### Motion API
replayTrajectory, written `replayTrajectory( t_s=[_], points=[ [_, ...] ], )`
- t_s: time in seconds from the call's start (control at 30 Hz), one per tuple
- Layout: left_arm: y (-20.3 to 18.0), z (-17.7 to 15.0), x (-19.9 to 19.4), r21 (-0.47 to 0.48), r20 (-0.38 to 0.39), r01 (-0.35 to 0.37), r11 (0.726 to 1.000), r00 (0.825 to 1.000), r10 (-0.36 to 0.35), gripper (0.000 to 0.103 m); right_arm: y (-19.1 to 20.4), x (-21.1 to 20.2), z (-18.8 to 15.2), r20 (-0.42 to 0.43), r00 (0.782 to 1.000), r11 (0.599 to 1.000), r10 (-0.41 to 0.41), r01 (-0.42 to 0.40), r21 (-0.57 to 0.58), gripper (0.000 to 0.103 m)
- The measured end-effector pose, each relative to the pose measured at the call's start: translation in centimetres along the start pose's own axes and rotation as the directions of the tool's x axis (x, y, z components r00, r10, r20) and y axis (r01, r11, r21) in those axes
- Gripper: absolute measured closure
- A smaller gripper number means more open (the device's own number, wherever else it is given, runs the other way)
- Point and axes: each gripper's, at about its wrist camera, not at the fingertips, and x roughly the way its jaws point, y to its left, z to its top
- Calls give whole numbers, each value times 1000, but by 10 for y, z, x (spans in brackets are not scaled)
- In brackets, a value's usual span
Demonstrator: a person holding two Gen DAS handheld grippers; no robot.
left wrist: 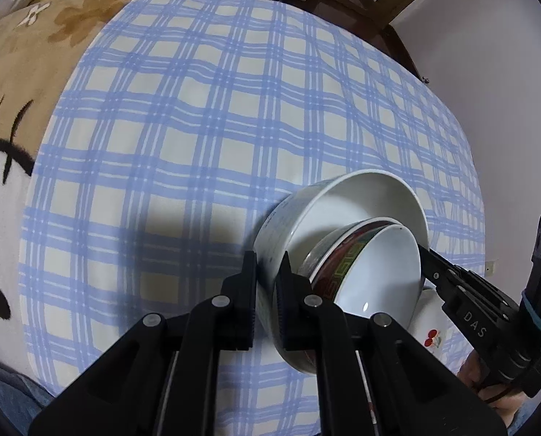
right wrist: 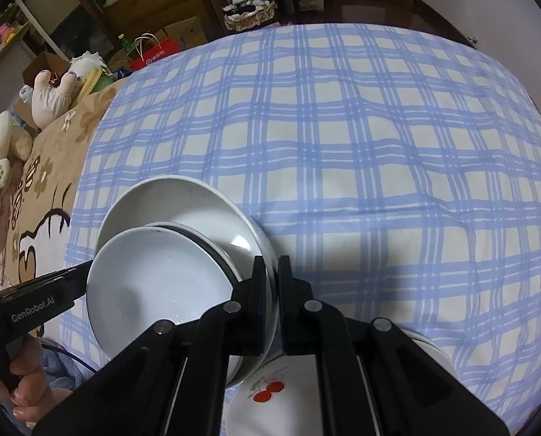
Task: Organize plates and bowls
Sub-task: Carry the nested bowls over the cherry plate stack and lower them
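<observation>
Pinching opposite rims of the big bowl [left wrist: 343,210], the left claw [left wrist: 266,272] and right claw [right wrist: 270,276] hold it between them. A smaller bowl [left wrist: 375,272] sits tilted inside; a cherry plate [right wrist: 270,399] lies just beneath the right claw.

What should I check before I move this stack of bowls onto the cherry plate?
1. Left gripper shut on the big white bowl rim: ok, one finger outside the wall, one inside.
2. Right gripper shut on the opposite rim of the same bowl: ok.
3. Small bowls nested inside the big one: ok, though they lean toward one side.
4. Stack level: not ok, it looks tilted.
5. Cherry plate lies under the stack: ok, partly hidden by the bowl and gripper.
6. Gap between the bowl's base and the plate: cannot tell.
</observation>
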Motion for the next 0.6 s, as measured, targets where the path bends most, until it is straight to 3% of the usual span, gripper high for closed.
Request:
replayTrajectory(
  t_s=[0.27,0.6],
  points=[
    [2,-5,-9,-10,6,0,1000,1000,0,93,4,-11,-3,21,1000,1000,2,-2,-11,95],
    [0,-6,3,20,-8,-38,999,999,38,93,-3,7,-5,1,1000,1000,7,-7,18,95]
  ],
)
